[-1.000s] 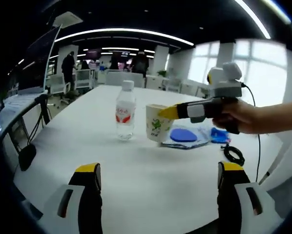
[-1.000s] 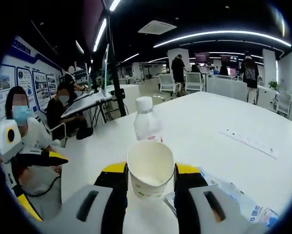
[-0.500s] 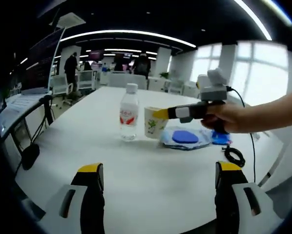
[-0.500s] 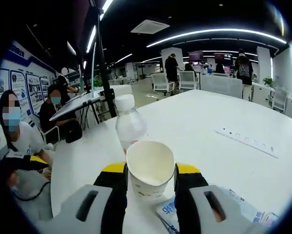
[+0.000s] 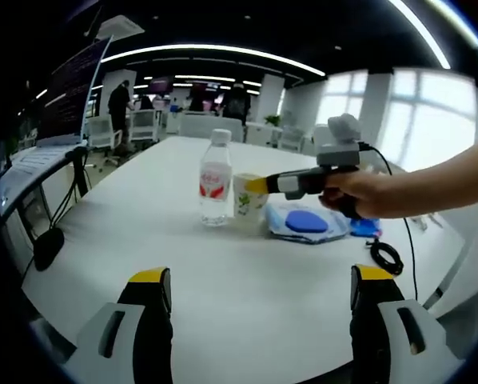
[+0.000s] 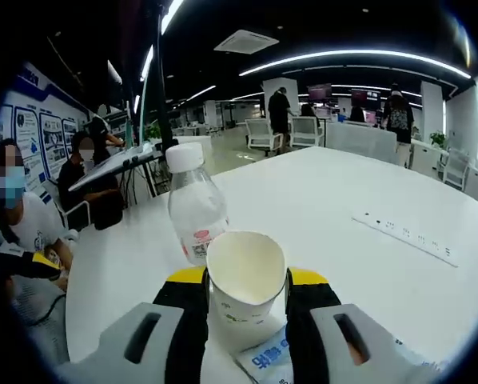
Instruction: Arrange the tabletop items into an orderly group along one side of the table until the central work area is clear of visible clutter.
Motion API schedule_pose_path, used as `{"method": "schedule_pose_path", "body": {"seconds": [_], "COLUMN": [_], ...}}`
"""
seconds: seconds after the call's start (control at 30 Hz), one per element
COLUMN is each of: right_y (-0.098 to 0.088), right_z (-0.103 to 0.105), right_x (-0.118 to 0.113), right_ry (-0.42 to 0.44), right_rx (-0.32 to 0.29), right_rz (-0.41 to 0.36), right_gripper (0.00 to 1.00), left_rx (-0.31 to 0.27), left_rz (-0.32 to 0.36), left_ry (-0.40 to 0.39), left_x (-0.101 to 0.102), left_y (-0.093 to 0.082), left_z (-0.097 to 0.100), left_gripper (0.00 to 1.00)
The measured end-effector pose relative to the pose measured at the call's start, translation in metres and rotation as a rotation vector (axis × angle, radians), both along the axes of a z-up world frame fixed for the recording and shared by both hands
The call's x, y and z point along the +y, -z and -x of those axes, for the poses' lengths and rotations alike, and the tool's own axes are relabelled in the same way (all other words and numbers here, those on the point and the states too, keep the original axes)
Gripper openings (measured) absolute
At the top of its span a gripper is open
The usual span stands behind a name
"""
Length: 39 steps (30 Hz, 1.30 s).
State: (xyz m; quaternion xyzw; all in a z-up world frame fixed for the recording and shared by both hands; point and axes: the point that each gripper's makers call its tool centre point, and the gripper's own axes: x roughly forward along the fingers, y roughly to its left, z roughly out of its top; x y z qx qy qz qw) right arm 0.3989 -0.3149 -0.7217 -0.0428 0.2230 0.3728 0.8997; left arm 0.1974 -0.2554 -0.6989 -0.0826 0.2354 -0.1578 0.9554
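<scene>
Presently the paper cup [image 6: 246,276] sits clamped between the jaws of the right gripper [image 6: 246,282], which are closed against its sides; seen from the left gripper view, the cup [image 5: 249,197] is at or just above the tabletop, and contact with the surface cannot be confirmed. Just ahead and left of the right jaws stands the water bottle [image 6: 194,210], very close to the cup. Below the jaws lies a blue-printed packet [image 6: 268,362], among flat blue items [image 5: 307,222] beside the cup. The left gripper [image 5: 253,282] hangs wide open, holding nothing, well back from the group over the white table [image 5: 223,272].

Risks, as judged: a further push forward could knock the bottle over; excess squeeze could crumple the thin cup; release on the packet edge could leave the cup tilted.
</scene>
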Motion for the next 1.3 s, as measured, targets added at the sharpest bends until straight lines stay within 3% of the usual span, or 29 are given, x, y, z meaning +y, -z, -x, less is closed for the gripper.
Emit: {"method": "schedule_pose_path", "body": {"seconds": [0.33,1.0,1.13,1.3], "right_y": [0.013,0.016,0.025,0.023], "right_z": [-0.003,0.003,0.005,0.01], "right_x": [-0.001,-0.001,-0.004,-0.007], "right_ry": [-0.006,-0.012,-0.025,-0.016], "right_rx": [0.006,0.024,0.026,0.034], "right_rz": [0.025,0.045,0.098,0.09], "right_gripper": [0.36,0.38,0.37,0.59], "left_rx": [0.004,0.011,0.015,0.02], "left_rz": [0.013,0.022,0.028,0.034], "left_ry": [-0.002,-0.017,-0.033,-0.024], "left_x": [0.001,0.004,0.007,0.004], "left_y": [0.002,0.004,0.004,0.005], "left_z": [-0.001,-0.001,-0.002,-0.002], "left_gripper": [0.9,0.89,0.9,0.92]}}
